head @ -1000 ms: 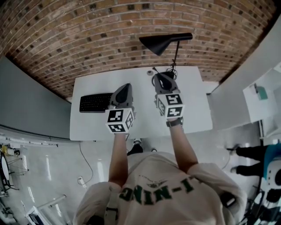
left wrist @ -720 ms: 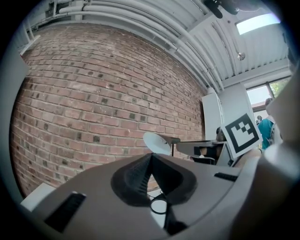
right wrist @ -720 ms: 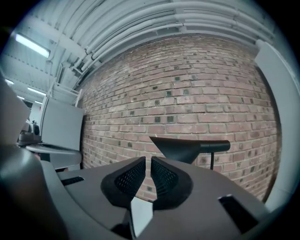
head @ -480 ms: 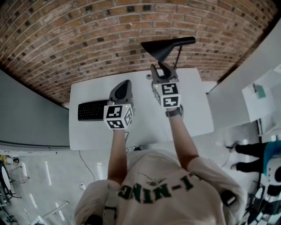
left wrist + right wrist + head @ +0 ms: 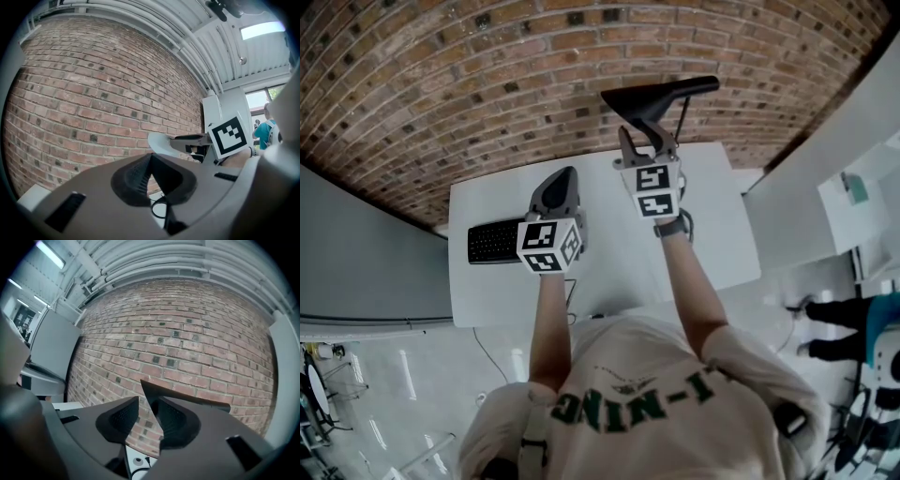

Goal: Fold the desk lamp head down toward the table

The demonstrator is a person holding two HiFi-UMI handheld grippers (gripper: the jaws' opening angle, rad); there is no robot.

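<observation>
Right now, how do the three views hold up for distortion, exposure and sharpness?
Head view: heavy fisheye, the brick wall bows into an arc, evenly lit, sharp. Left gripper view: ceiling light panel blown out, corners vignetted black. Right gripper view: lamp head a dark, crisp silhouette against bricks.

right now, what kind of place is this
Probably an office or lab workspace: a white desk stands against a brick wall, with a black keyboard and a black desk lamp on it.

White table (image 5: pixel 722 234) against a brick wall (image 5: pixel 487 75), glossy floor (image 5: pixel 394 375).
</observation>
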